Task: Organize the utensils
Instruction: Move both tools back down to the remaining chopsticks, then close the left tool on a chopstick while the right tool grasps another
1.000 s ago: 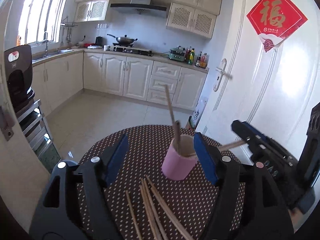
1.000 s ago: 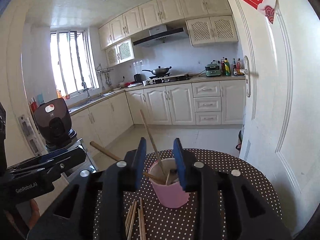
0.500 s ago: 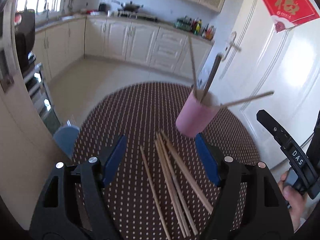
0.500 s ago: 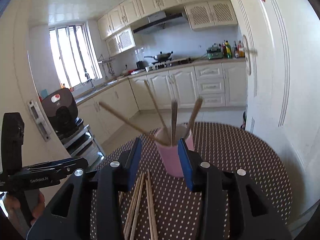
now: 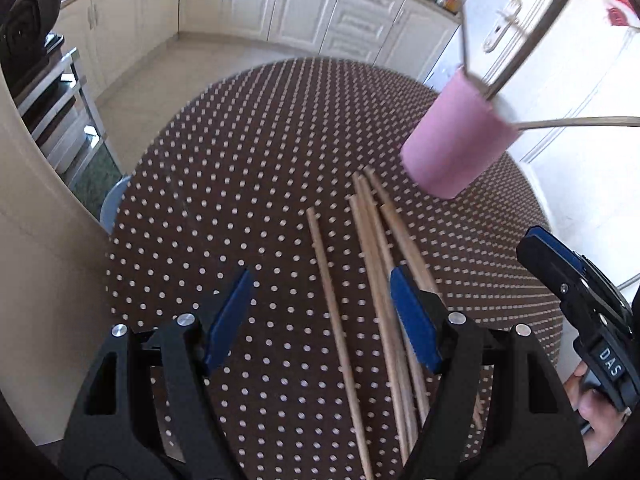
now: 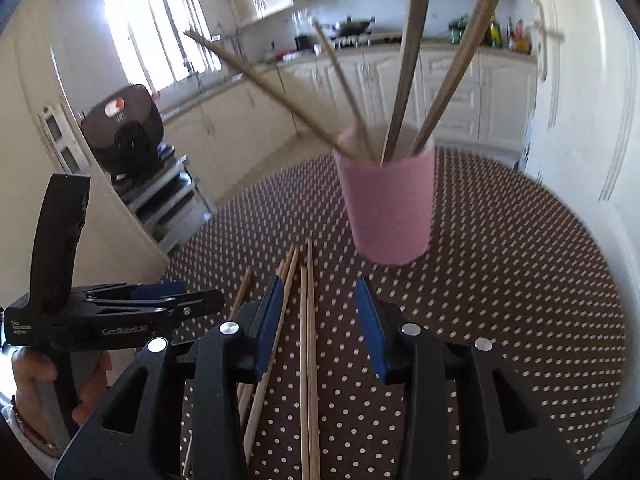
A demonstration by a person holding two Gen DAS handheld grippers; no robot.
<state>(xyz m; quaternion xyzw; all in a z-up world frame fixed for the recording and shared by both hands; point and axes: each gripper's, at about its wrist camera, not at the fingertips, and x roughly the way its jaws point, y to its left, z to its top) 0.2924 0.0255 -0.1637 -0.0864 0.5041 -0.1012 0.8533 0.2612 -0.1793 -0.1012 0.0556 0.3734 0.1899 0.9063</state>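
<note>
Chopsticks (image 6: 408, 60) upright and splayed inside pink cup (image 6: 390, 208).

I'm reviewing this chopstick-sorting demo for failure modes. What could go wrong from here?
The loose chopsticks lie bunched and partly overlapping, so the open right gripper may pinch several or flick one away. The pink cup holds chopsticks splayed outward; a bump while inserting another could tip it. The left gripper hovers close by, so the two could collide.
</note>
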